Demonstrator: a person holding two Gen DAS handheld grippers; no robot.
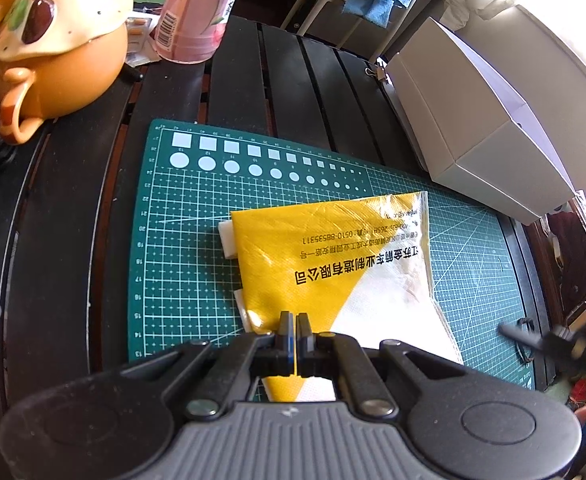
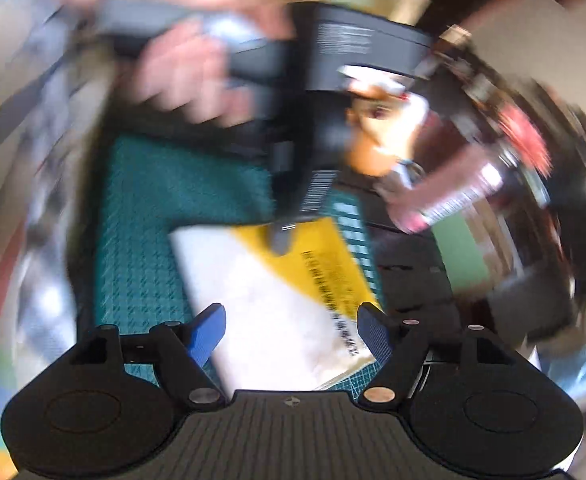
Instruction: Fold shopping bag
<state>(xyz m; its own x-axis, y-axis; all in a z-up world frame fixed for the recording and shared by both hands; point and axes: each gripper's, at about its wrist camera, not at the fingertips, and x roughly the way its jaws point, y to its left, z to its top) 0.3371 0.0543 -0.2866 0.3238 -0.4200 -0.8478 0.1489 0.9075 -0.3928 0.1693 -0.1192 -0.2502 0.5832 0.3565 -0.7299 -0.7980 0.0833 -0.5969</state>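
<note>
A folded yellow and white shopping bag (image 1: 333, 256) with black print lies flat on the green cutting mat (image 1: 181, 248). My left gripper (image 1: 295, 324) is shut, its tips pressed on the bag's near yellow edge; I cannot tell if fabric is pinched between them. The right wrist view is motion-blurred. There my right gripper (image 2: 291, 328) is open and empty above the bag (image 2: 277, 300), and the left gripper (image 2: 283, 236) touches the bag's far edge. The right gripper also shows blurred in the left wrist view (image 1: 549, 338).
An orange teapot (image 1: 53, 68) stands at the back left of the dark slatted table (image 1: 285, 80). A pink bottle (image 1: 197, 12) stands behind it. A white box (image 1: 485, 120) lies at the right, touching the mat's far corner.
</note>
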